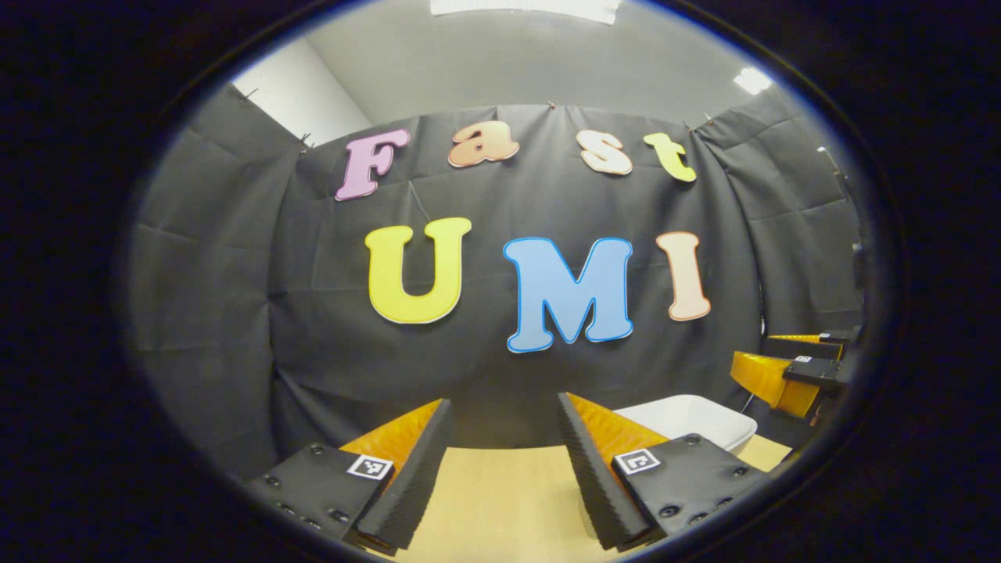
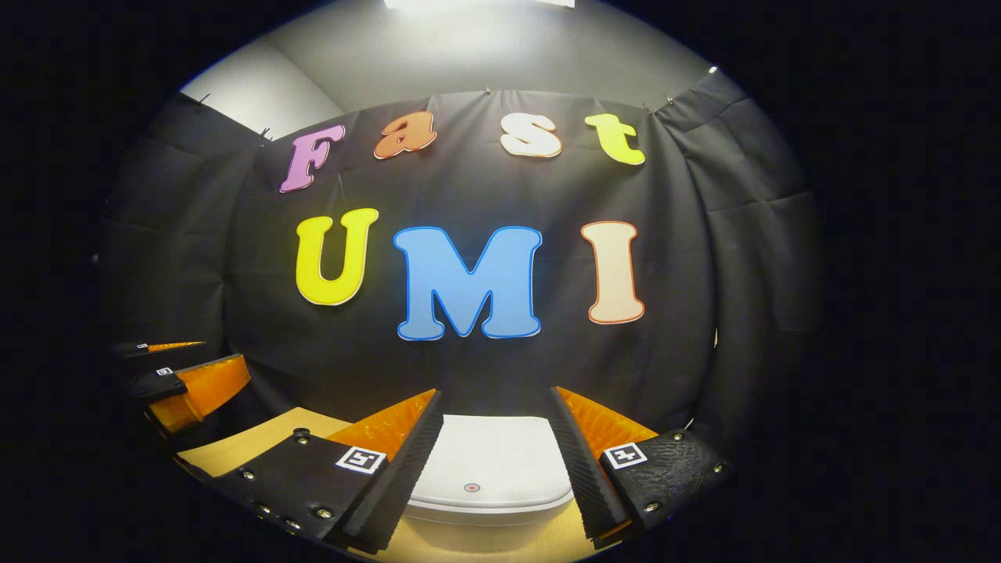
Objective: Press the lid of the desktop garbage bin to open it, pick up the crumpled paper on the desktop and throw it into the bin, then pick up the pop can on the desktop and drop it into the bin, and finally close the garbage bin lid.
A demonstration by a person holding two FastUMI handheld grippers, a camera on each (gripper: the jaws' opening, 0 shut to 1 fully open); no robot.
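Both open and holding nothing: left tongs (image 1: 504, 469) over bare table (image 1: 500, 500), right tongs (image 2: 493, 461) lined up over the shut white bin lid (image 2: 489, 469). Could miss the small button (image 2: 471, 487) if pushed down crooked, leaving lid shut.

Table (image 1: 500, 500): light wood top, bare strip visible at bottom of left gripper view; same table in right gripper view, seen bottom left. Black cloth (image 1: 235, 313) hangs as back wall, creased, wraps round both sides, clipped along its top edge. Above cloth: grey ceiling (image 1: 500, 62), white wall (image 1: 297, 94) patch upper left. Ceiling light (image 1: 751, 78) upper right in left gripper view, another bright panel at top centre. Cloth reaches down behind table's far edge.
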